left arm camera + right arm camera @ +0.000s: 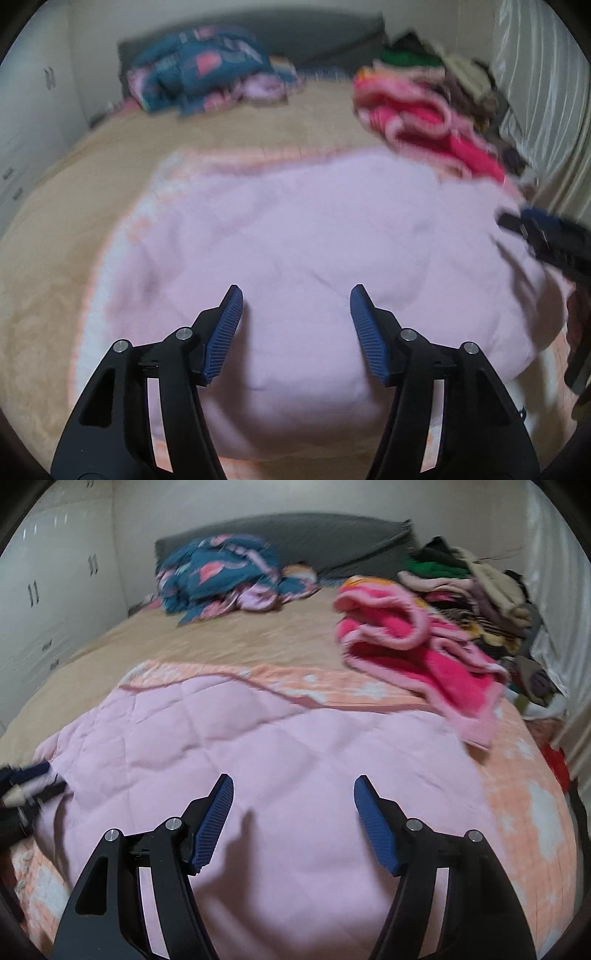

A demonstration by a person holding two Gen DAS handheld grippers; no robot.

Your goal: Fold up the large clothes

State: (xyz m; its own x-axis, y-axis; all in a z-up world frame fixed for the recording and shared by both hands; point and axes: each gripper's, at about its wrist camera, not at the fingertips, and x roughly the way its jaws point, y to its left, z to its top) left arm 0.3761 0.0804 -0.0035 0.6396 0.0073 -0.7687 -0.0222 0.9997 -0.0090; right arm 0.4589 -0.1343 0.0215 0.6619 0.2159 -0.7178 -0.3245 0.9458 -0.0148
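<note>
Pale pink quilted blanket [258, 746], folded over, peach patterned underside showing; flat on tan bed [221, 638]

A wide bed with a tan fleece cover [229, 635] carries a pale pink quilted blanket with a peach floral underside [295, 746] in front, a hot-pink fleece garment [417, 653] at right, a teal patterned heap [218, 576] and a stack of mixed clothes [480, 590] behind.

Pink quilt [258, 746] beneath parted fingers [216, 819]
</note>
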